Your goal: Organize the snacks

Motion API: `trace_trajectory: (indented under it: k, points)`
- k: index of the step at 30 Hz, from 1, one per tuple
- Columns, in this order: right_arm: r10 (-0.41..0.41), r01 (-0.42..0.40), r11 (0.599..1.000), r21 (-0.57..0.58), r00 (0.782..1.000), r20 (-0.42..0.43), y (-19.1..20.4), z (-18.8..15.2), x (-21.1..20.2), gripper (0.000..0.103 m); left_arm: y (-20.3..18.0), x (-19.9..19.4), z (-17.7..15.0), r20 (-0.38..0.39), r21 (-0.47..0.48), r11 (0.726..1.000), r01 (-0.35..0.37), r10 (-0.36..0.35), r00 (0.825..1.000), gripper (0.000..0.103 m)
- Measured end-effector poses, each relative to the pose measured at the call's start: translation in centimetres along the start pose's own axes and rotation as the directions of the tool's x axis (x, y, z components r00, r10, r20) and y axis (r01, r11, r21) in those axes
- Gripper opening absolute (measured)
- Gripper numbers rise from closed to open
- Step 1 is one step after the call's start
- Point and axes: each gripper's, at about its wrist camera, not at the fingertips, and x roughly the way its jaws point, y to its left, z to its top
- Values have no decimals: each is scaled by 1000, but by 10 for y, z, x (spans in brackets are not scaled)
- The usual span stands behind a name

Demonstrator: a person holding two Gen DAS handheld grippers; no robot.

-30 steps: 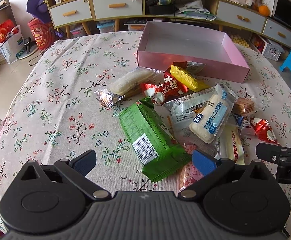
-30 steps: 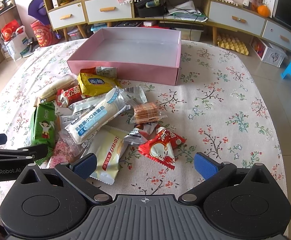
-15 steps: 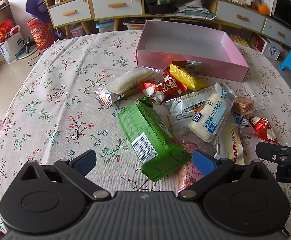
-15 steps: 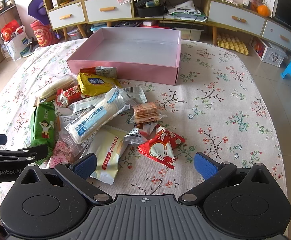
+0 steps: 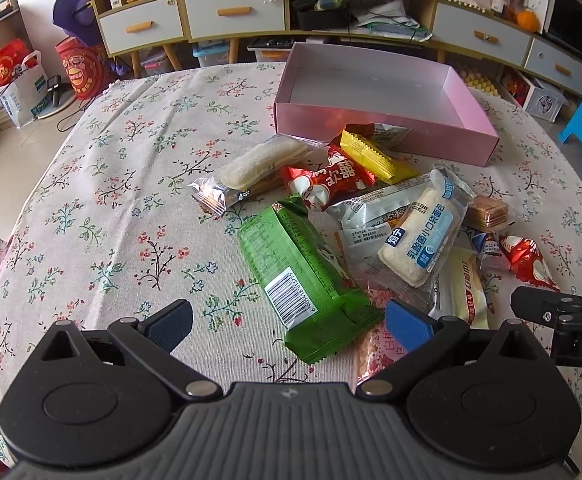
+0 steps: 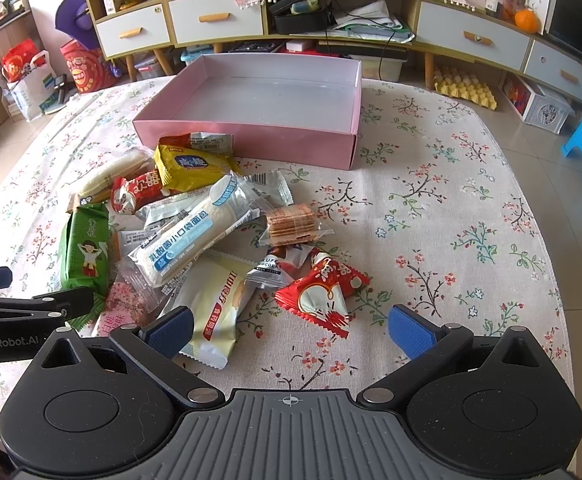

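Green packet (image 5: pixel 303 276) lies between the spread jaws (untouched).

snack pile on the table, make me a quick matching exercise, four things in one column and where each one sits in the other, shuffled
Things:
1. pink box
2. green packet
3. red triangular packet
4. cracker stack

Places:
A. nearest the right tool
B. behind the pile, empty
C. left edge of the pile
D. right side of the pile, in clear wrap

Pairs: 1-B, 2-C, 3-A, 4-D
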Motion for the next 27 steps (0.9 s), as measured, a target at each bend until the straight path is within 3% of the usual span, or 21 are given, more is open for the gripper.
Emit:
trace_trajectory:
  k: [18,24,27]
  points:
    - [-2,2,1000,1,1000,-2,-1,-1,1,103,1,1,1,4,-1,1000,3,-3,1000,103]
    - [-27,27,999,26,1000,3,-8,7,3,103,5,-2,8,77,11,998,-61,60,995,103]
    - [-26,27,998,55,1000,-13,-15,15,5,103,9,0,15,78,21,998,-56,54,995,103]
